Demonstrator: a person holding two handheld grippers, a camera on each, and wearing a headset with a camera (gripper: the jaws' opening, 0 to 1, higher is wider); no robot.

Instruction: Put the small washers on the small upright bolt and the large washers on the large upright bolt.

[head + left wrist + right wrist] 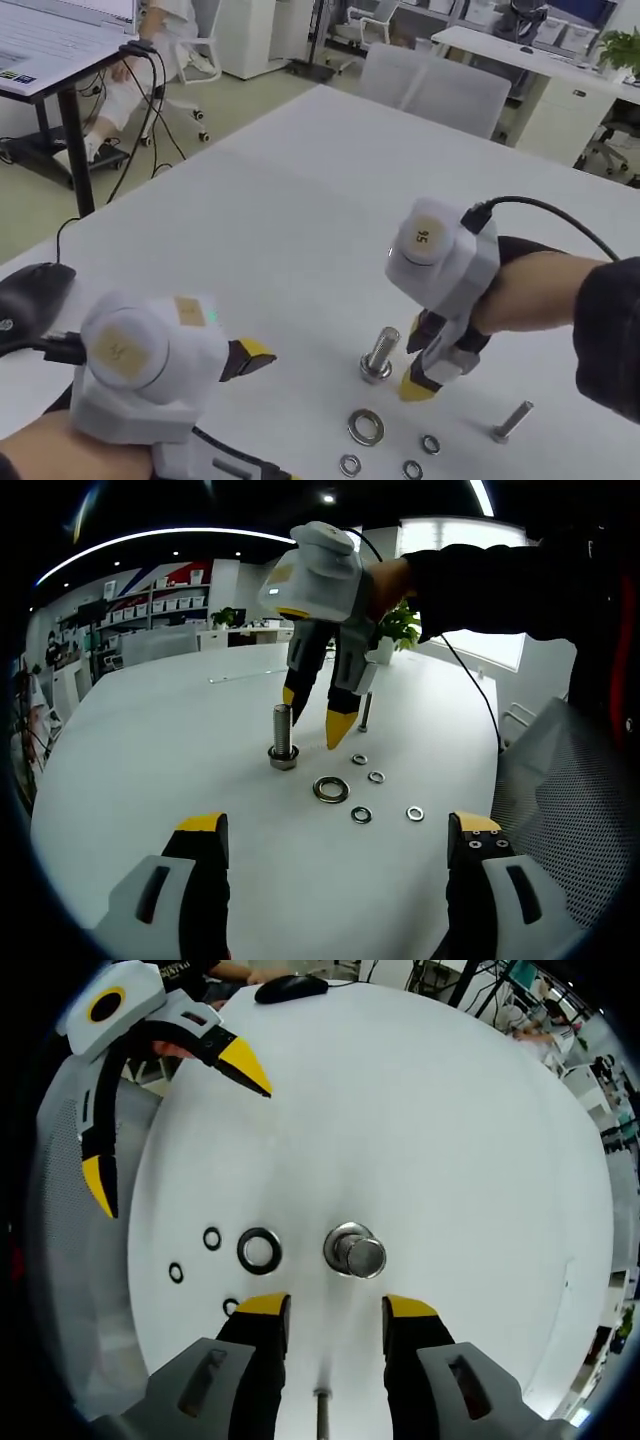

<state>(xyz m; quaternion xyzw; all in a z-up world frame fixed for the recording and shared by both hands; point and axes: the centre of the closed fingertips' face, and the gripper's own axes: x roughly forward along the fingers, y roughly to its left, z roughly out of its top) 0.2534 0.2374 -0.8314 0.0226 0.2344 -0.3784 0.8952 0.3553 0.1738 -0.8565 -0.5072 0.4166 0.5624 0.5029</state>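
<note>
Right tongs [337,1307] beside large bolt [378,355], table [212,168] edges distant

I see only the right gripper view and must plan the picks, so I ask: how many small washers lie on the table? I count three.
Observer: Four small washers lie there in the left gripper view.
Operator: Does the small bolt really stand upright?
Observer: Yes, the small bolt stands upright, just behind the right gripper.
Operator: Are my fingertips higher than the top of the large bolt?
Observer: No, lower: seen from the side, the fingertips hang beside the shaft of the large bolt.
</note>
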